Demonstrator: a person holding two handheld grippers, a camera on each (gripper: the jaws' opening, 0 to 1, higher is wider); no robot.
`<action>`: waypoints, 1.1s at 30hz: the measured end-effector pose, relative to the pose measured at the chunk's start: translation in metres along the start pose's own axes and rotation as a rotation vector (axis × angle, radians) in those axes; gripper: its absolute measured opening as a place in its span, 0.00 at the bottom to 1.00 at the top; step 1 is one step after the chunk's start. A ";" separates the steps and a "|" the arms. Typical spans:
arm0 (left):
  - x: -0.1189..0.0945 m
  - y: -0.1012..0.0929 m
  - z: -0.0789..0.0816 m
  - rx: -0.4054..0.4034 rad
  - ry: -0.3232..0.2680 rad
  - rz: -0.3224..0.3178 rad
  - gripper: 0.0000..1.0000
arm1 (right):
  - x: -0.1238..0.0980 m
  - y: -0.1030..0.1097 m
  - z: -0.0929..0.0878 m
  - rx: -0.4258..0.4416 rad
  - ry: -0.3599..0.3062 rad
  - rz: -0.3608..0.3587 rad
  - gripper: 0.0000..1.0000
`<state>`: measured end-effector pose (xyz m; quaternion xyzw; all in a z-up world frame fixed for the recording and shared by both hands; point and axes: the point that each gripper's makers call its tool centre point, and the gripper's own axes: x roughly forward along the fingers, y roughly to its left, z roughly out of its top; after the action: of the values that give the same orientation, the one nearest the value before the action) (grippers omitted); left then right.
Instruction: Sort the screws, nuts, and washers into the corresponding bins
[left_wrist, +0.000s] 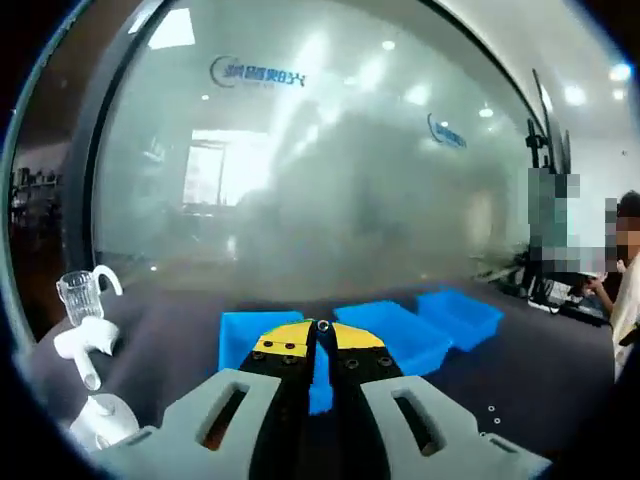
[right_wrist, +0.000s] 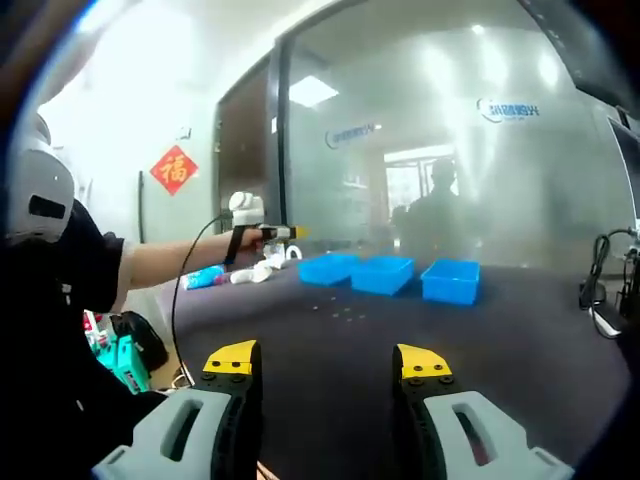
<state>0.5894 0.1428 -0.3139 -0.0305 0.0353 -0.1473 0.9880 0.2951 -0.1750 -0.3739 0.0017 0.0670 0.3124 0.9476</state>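
Three blue bins stand in a row on the dark table: the left bin (left_wrist: 245, 332), the middle bin (left_wrist: 395, 332) and the right bin (left_wrist: 462, 314). My left gripper (left_wrist: 322, 330) hangs over the left bin, its yellow-tipped jaws shut on a small round metal part (left_wrist: 323, 325); I cannot tell which kind. In the right gripper view the same bins (right_wrist: 383, 273) sit far off, and the left gripper (right_wrist: 268, 233) is held out over the leftmost one by a person's arm. My right gripper (right_wrist: 325, 362) stands open, nothing between its jaws. Several loose small parts (right_wrist: 340, 312) lie before the bins.
A glass cup on a white stand (left_wrist: 85, 325) and other white items sit left of the bins. A few tiny parts (left_wrist: 490, 410) lie on the table at right. A frosted glass wall (left_wrist: 330, 170) rises behind. Cables (right_wrist: 600, 290) lie at the table's right edge.
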 end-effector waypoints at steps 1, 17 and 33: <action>0.005 0.001 -0.001 -0.002 0.003 0.004 0.06 | 0.000 0.000 0.000 0.000 0.000 0.000 0.48; 0.055 0.028 -0.018 0.013 0.084 0.072 0.06 | 0.000 -0.004 0.001 0.000 0.007 -0.003 0.48; 0.058 0.042 -0.024 0.045 0.090 0.046 0.19 | 0.001 0.003 -0.001 -0.003 0.013 0.006 0.48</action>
<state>0.6550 0.1650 -0.3446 -0.0007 0.0772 -0.1263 0.9890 0.2940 -0.1719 -0.3747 -0.0017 0.0725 0.3155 0.9462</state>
